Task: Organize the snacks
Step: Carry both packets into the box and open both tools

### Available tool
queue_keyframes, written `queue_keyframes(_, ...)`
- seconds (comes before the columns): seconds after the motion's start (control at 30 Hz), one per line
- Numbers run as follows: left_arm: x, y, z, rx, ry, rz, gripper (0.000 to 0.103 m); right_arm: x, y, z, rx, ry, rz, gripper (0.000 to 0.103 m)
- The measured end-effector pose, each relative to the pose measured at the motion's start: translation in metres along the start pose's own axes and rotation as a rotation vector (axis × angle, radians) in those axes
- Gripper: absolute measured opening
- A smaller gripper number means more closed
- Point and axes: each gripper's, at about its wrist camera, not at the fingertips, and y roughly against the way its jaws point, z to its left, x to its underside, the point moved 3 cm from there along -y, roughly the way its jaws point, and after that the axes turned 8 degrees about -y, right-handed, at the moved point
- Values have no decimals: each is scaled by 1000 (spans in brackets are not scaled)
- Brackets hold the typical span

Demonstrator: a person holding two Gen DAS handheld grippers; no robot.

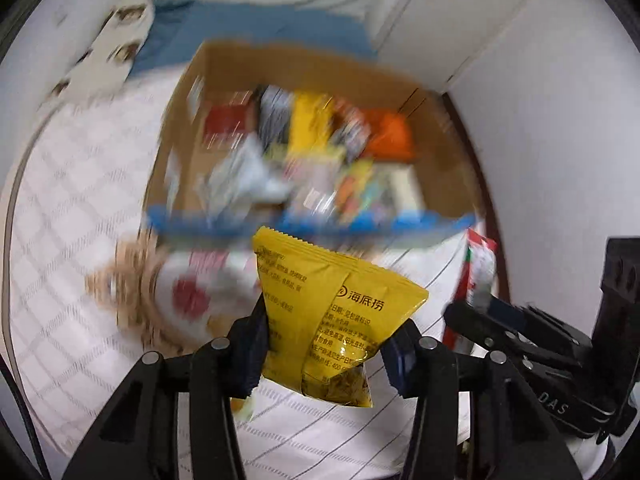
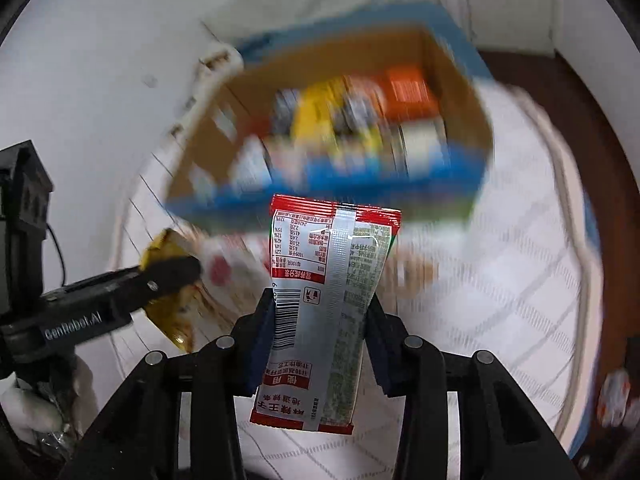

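My left gripper (image 1: 326, 344) is shut on a yellow snack packet (image 1: 332, 308) with black Chinese print, held above the bed in front of the box. My right gripper (image 2: 320, 320) is shut on a red and silver snack packet (image 2: 328, 292). Each gripper shows in the other's view: the right gripper (image 1: 476, 312) with its red packet (image 1: 478, 268) at the right edge, the left gripper (image 2: 172, 276) with the yellow packet (image 2: 168, 248) at the left. The cardboard box (image 1: 448, 184) with blue edges holds several snack packets and is blurred; it also shows in the right wrist view (image 2: 464, 92).
The box stands on a white checked bed cover (image 1: 68, 208). A white and red packet (image 1: 192, 292) lies on the bed in front of the box. A blue cloth (image 1: 248, 24) and a patterned pillow (image 1: 116, 40) lie behind the box. A white wall (image 1: 560, 120) is at the right.
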Motion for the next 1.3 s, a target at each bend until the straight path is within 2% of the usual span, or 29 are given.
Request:
queue_keyframes(0.07,-34,9,0,-14,-23,-25,46,-44,12,10,16,43,-46,44)
queue_keyframes(0.17,-88,0,6,-66,-41,-34,46,-105,-11,22,94,99,-79,44)
queue_keyframes(0.27,-125,-24,20,-102,-25,28,46,-151,-37,21,138,111,-44,44)
queue_keyframes(0.43,-158,-88,57,-219,-20,160,47,-189,-91,10,220,127,35,44)
queue_keyframes(0.57,-164,-123,81,-278,-2,250,47,-195,-132,-1,237,114,97,44)
queue_keyframes(0.67,-165,-136,91,-309,4,274,49,-193,-152,-15,243,106,154,48)
queue_keyframes(0.7,-165,-139,95,-309,17,265,53,-193,-159,-18,248,98,186,52)
queue_keyframes(0.73,-165,-141,99,-309,35,261,63,-191,-166,-21,258,92,214,67)
queue_keyframes(0.77,-164,-143,102,-301,52,265,72,-191,-171,-24,266,95,225,87)
queue_keyframes(0.8,-164,-146,105,-289,60,267,88,-190,-175,-25,272,98,224,93)
queue_keyframes(0.83,-163,-148,106,-274,69,267,96,-190,-177,-27,281,103,225,95)
queue_keyframes(0.93,-158,-153,108,-253,74,268,101,-188,-182,-31,275,78,234,95)
queue_keyframes(1.13,-146,-153,100,-241,54,256,102,-184,-179,-36,279,50,225,96)
queue_keyframes(1.3,-138,-138,84,-259,27,208,102,-179,-161,-39,301,40,184,96)
